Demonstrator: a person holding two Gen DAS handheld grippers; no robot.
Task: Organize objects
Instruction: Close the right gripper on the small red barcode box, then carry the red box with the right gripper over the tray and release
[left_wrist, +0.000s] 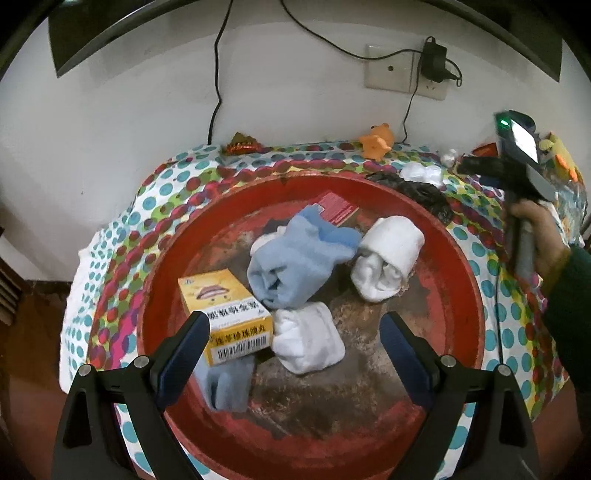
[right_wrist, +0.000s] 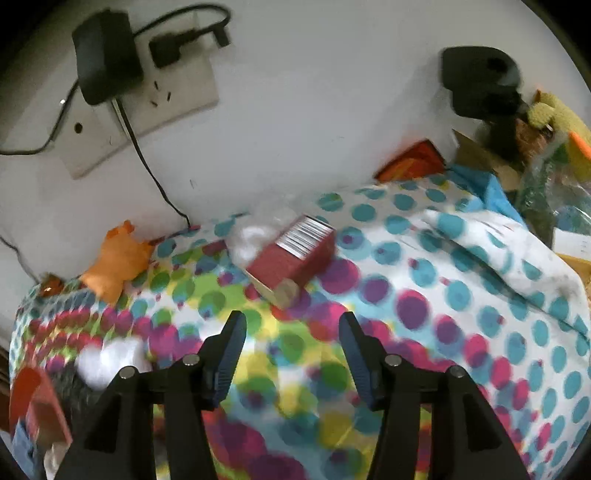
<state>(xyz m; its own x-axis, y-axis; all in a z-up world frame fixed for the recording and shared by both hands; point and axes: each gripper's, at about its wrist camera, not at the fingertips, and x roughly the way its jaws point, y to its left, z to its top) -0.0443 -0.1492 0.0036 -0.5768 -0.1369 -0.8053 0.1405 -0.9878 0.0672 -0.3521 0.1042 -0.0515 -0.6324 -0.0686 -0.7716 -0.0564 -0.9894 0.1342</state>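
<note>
Hovering over a red basin (left_wrist: 476, 295) on the dotted cloth (left_wrist: 122, 258) of the bench, with the left gripper (left_wrist: 295, 339) spread wide and holding nothing. Lying inside the basin: a yellow box (left_wrist: 225, 314) near its left wall, a blue sock (left_wrist: 295, 258) rolled up in the middle, a white sock roll (left_wrist: 388, 258) just to its right, another white roll (left_wrist: 308, 341) touching the yellow box, and a second blue sock (left_wrist: 225, 384) by the near rim. Tucked against the far wall — a red packet (left_wrist: 338, 206), partly under the blue sock.

Held well to the right of the basin, near the wall side of the bench, with the right gripper (right_wrist: 291, 349) open wide and empty too. Resting ahead of it on the cloth, apart from the fingers — a dark red box (right_wrist: 291, 258) with a barcode end. Sitting at the far edge by the wall, an orange toy (right_wrist: 114, 258).
</note>
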